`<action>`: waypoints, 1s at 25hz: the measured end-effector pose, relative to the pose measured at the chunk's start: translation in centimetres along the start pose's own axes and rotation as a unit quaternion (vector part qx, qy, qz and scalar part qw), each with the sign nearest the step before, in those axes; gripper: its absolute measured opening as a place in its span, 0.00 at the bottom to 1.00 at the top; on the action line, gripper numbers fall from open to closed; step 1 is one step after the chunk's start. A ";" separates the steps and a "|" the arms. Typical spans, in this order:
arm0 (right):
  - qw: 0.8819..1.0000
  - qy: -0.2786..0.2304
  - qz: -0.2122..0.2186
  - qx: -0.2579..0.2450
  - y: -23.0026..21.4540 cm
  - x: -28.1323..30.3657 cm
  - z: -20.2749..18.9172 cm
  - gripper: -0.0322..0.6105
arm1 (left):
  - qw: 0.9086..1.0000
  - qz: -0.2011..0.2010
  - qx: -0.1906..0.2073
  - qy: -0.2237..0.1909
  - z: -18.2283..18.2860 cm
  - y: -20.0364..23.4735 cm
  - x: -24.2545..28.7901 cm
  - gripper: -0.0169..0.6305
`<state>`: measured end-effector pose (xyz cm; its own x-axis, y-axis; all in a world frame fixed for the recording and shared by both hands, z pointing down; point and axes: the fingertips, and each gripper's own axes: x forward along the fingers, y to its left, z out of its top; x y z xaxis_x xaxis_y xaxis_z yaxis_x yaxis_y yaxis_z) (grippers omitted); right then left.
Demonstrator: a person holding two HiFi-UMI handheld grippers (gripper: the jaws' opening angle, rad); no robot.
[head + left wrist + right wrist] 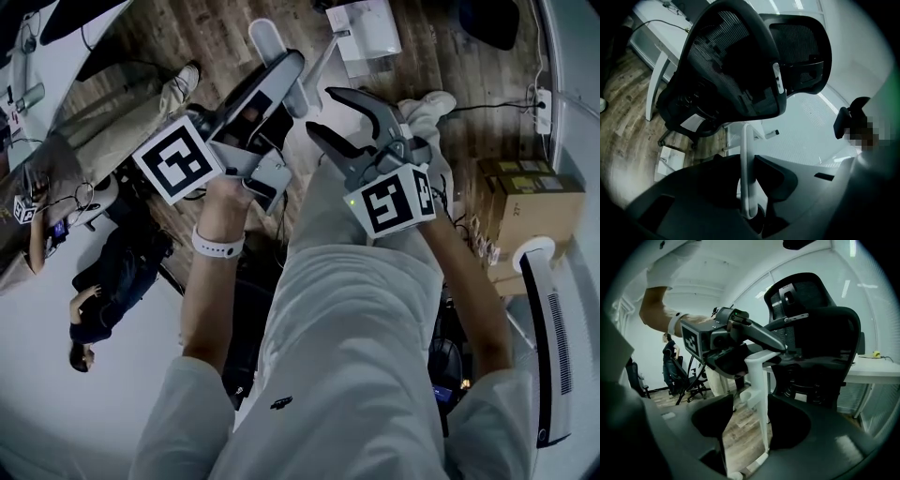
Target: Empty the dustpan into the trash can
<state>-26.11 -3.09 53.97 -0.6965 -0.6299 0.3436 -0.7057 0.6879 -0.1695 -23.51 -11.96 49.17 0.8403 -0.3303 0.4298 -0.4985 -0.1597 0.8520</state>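
My left gripper (281,80) is shut on the white upright handle (266,37) of the dustpan, held up over my lap. In the left gripper view the handle (746,140) stands pinched between the dark jaws of the left gripper (749,161). My right gripper (319,109) is just to the right, open wide. In the right gripper view the handle (761,427), with a round clip (746,397) on its side, runs down between the spread jaws of the right gripper (750,401) without being pressed. The left gripper (773,347) grips it higher up. The pan and a trash can are not visible.
A black mesh office chair (740,65) stands close ahead, by a white desk (876,371). Cardboard boxes (530,202) and a white appliance (548,309) are on the right. A white box (366,28) lies on the wood floor. A person (670,362) stands further off.
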 end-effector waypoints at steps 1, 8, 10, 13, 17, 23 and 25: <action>1.000 -0.005 -0.005 0.002 -0.4 0.1 0.4 0.42 | 1.000 -0.001 -0.005 -0.007 0.3 -0.3 0.1 0.17; 0.999 -0.031 -0.042 -0.015 -2.3 -0.8 2.1 0.33 | 0.998 -0.006 -0.034 -0.048 1.2 -2.6 1.0 0.17; 0.998 -0.034 -0.050 -0.018 -2.3 -1.2 2.7 0.31 | 0.997 -0.004 -0.046 -0.059 1.4 -2.9 0.6 0.17; 0.998 -0.035 -0.055 -0.020 -1.5 -1.8 3.4 0.30 | 0.995 -0.003 -0.061 -0.076 1.3 -3.4 -0.6 0.17; 0.998 -0.033 -0.053 -0.014 -1.2 -3.2 3.7 0.29 | 0.994 -0.005 -0.069 -0.080 0.6 -4.5 -0.7 0.17; 0.998 -0.034 -0.044 -0.009 -1.2 -5.5 4.7 0.29 | 0.994 0.002 -0.073 -0.084 -0.3 -6.7 -0.6 0.17; 0.998 -0.035 -0.042 -0.005 -1.4 -6.1 5.4 0.28 | 0.994 0.005 -0.072 -0.085 -0.1 -7.7 -0.5 0.16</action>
<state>-21.60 -2.16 47.16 -0.6423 -0.7091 0.2908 -0.7611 0.6348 -0.1330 -20.06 -10.46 42.46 0.7817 -0.4853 0.3918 -0.4606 -0.0256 0.8873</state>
